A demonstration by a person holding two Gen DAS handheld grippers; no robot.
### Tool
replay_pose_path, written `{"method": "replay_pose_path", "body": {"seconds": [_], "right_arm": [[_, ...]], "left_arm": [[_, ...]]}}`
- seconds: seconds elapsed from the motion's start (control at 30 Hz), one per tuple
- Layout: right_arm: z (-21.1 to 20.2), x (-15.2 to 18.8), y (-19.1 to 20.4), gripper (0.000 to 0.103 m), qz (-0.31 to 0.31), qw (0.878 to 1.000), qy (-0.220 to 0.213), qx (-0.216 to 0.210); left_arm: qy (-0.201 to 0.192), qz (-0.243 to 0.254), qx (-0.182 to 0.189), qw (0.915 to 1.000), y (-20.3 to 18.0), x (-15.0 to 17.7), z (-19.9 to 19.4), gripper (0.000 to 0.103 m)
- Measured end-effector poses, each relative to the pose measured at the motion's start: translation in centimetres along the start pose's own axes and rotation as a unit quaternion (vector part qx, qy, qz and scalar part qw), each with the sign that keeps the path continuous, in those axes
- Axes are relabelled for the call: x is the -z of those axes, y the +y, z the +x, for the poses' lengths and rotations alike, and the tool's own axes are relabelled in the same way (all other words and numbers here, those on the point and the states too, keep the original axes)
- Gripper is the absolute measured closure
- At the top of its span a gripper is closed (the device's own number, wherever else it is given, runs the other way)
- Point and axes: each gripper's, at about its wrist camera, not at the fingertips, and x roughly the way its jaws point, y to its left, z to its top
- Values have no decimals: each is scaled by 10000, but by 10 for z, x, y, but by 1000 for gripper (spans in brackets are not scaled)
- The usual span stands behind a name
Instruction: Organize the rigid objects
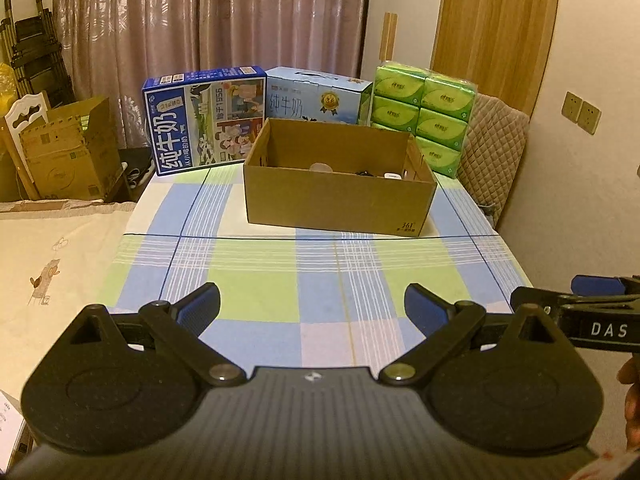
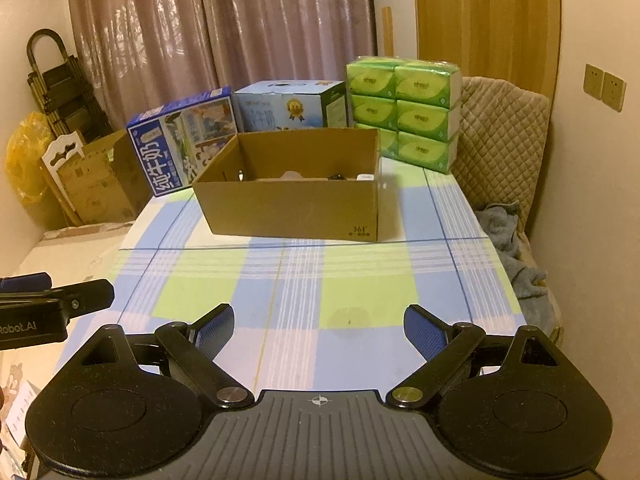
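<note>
An open brown cardboard box (image 1: 340,200) stands on the checked tablecloth (image 1: 280,272) toward the far end; it also shows in the right wrist view (image 2: 292,208). Small objects lie inside it: a pale round one (image 1: 321,167), a dark one (image 1: 366,173) and a white one (image 1: 391,176), mostly hidden by the front wall. My left gripper (image 1: 312,308) is open and empty above the near part of the cloth. My right gripper (image 2: 318,326) is open and empty too, level with the left one and to its right (image 1: 592,308).
Behind the box stand a blue milk carton case (image 1: 204,120), a light blue milk case (image 1: 316,96) and a stack of green tissue packs (image 1: 424,116). A quilted chair back (image 2: 500,136) and grey cloth (image 2: 520,248) are on the right. Cardboard boxes (image 1: 68,148) are on the left.
</note>
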Motion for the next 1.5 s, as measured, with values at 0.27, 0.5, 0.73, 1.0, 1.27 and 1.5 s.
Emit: {"method": "replay_pose_path", "body": {"seconds": [0.27,0.5,0.73,1.0,1.27,1.5], "right_arm": [[-2,0,5,14,-34,10000,-46,-13],[-3,0,6,14,6,10000,-41,-1],[-3,-1,5,14,8,10000,-49,-7],[-4,-2,3,14,14,10000,-36,1],[-4,-2,4,14,16,10000,-35,8],[-4,-1,3,14,18,10000,-35,5]], "left_arm": [[-13,65,69,10000,-5,1,-1,6],[4,82,58,9999,-6,3,1,6],[37,58,51,10000,-5,5,5,6],[27,57,62,10000,-5,6,5,6],[28,63,64,10000,-6,6,5,6],[36,63,61,10000,-6,7,4,6]]}}
